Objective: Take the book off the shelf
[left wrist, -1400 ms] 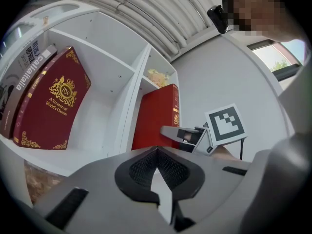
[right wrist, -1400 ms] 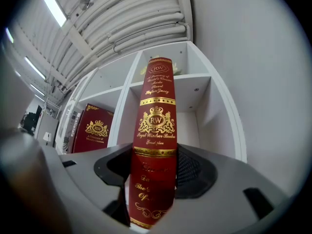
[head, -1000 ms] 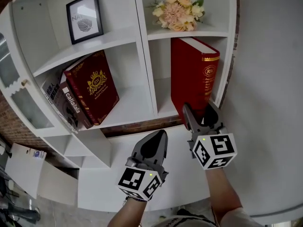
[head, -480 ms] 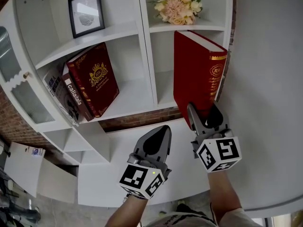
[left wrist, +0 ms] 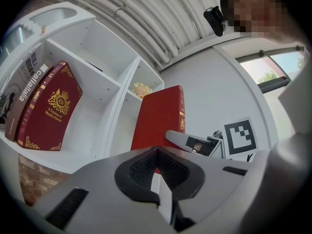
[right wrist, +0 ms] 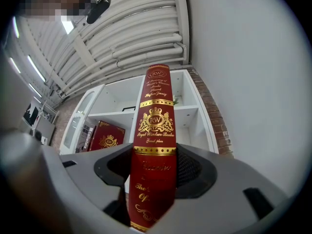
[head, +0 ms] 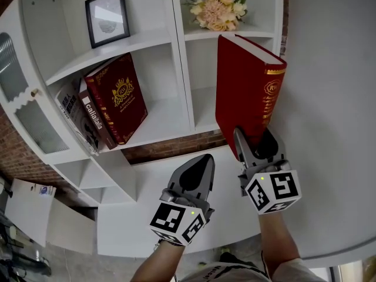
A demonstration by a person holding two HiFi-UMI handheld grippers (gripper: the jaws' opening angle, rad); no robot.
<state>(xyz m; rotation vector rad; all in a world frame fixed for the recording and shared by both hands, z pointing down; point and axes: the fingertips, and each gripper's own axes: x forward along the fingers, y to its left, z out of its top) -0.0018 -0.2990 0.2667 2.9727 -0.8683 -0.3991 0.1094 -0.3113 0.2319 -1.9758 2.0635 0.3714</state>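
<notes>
A thick red book (head: 244, 93) with gold lettering stands upright in front of the white shelf unit (head: 176, 69), its lower end clamped between the jaws of my right gripper (head: 254, 145). In the right gripper view its spine (right wrist: 155, 145) fills the gap between the two pads. The same red book (left wrist: 158, 123) shows in the left gripper view, out in front of the shelf opening. My left gripper (head: 197, 168) hangs lower left of the book, jaws shut with nothing in them.
A dark red book (head: 116, 101) leans with other volumes in the left compartment. A framed picture (head: 107, 17) and a flower bunch (head: 218, 9) sit on the upper shelves. A grey wall (head: 329, 110) borders the shelf on the right.
The red book has come further out of the right compartment and risen slightly, still held by my right gripper. The left gripper has barely shifted.
</notes>
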